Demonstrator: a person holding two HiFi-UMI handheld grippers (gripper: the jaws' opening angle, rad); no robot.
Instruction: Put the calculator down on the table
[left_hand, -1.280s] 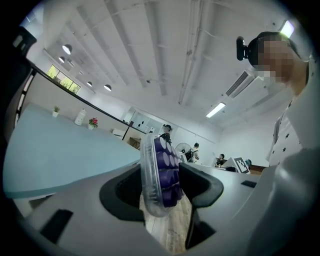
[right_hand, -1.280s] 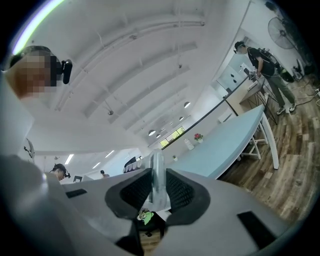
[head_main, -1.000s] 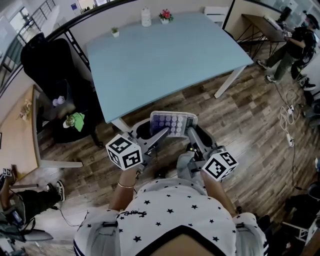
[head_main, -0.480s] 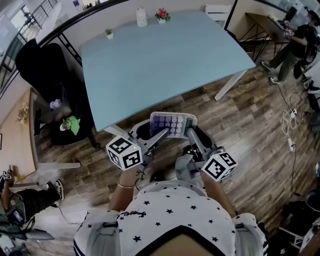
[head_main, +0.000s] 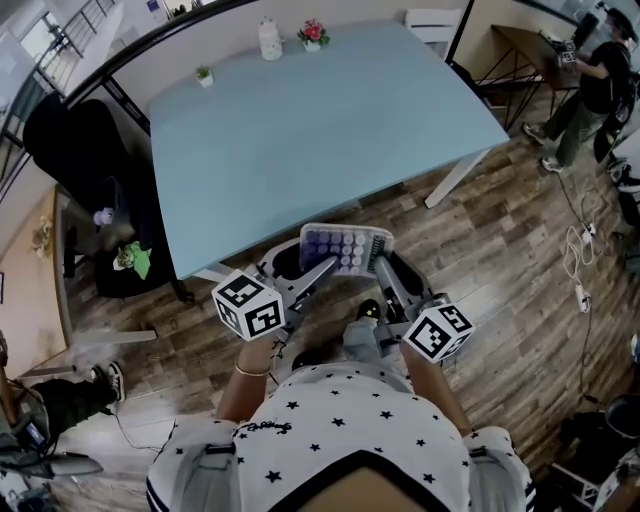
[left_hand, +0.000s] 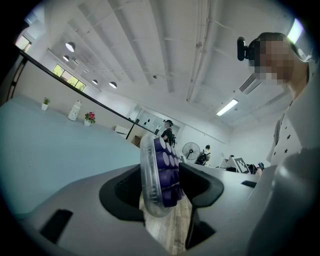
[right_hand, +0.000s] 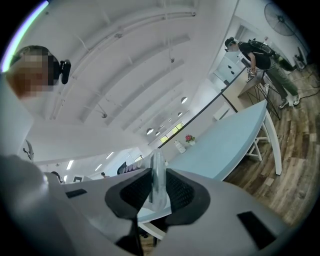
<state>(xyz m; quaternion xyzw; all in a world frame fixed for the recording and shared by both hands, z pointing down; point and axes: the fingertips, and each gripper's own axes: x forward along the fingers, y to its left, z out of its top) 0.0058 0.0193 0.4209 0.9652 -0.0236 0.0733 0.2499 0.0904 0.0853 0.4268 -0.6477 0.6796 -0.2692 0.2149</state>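
A clear-cased calculator (head_main: 347, 247) with round purple keys hangs in the air between both grippers, over the wooden floor just short of the light blue table (head_main: 310, 120). My left gripper (head_main: 322, 268) is shut on its left edge; in the left gripper view the calculator (left_hand: 159, 175) stands on edge between the dark pads. My right gripper (head_main: 381, 264) is shut on its right edge, and the right gripper view shows the clear rim (right_hand: 157, 182) pinched between the pads. Both grippers point toward the table.
A white bottle (head_main: 269, 40), a pot of pink flowers (head_main: 311, 33) and a small green plant (head_main: 204, 75) stand along the table's far edge. A black chair (head_main: 85, 170) is at the left. A person (head_main: 590, 75) stands at a desk at the far right. Cables (head_main: 580, 260) lie on the floor.
The table has come closer in the head view, its near corner now nearly at the calculator. Both grippers keep the same hold on the calculator.
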